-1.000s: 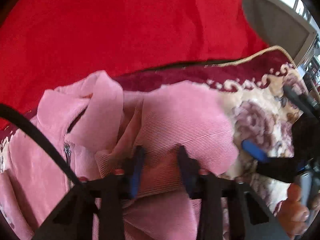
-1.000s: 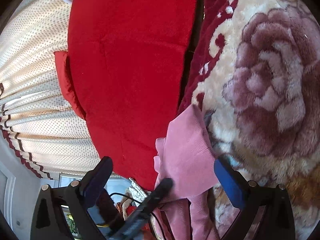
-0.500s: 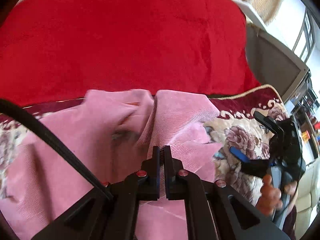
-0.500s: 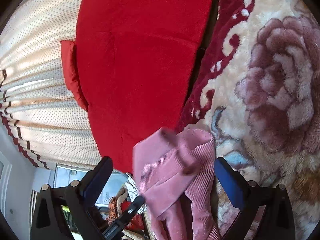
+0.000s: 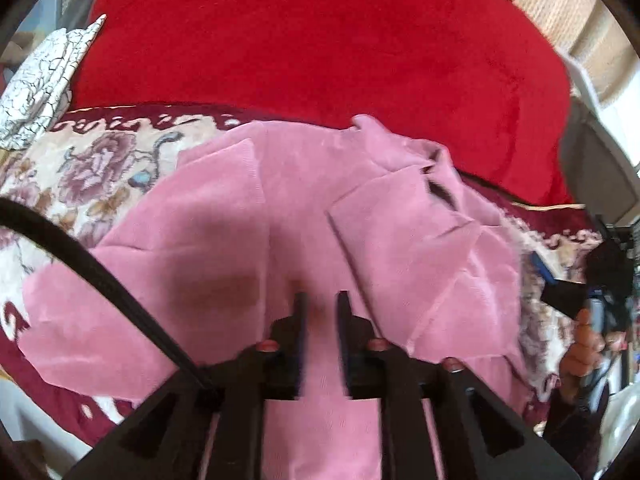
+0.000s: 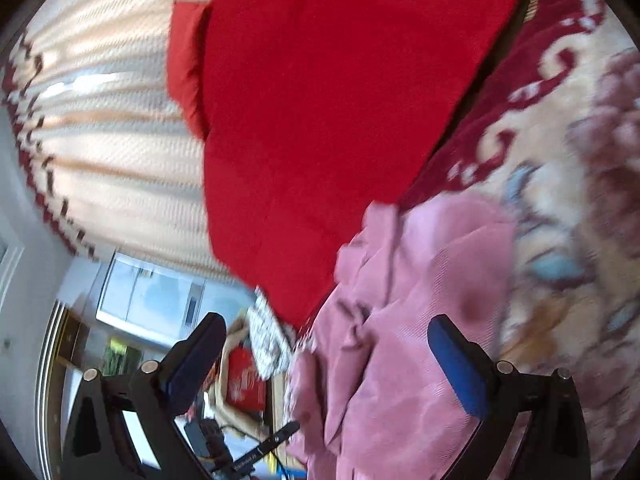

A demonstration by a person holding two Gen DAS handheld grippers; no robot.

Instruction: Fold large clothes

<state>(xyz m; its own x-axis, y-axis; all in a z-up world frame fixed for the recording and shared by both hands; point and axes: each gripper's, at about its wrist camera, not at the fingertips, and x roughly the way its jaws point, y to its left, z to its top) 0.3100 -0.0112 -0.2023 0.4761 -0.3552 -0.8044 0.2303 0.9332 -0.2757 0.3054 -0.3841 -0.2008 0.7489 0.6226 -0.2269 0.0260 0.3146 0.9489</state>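
One floral blanket [image 5: 92, 168] beneath red cover [image 5: 320, 40], curtain [image 6: 100, 100] behind; left tongs [image 5: 320, 304] narrowly parted, right tongs [image 6: 326, 344] wide.

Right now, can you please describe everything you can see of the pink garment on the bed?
The pink garment is soft, finely ribbed fabric, like corduroy. It lies partly folded and rumpled on the floral blanket, its far edge near the red cover. A folded flap with a dark slit lies on its right part. The left gripper, whose jaws have just been opening, is over its middle with a narrow gap. The right gripper stands open near its edge.
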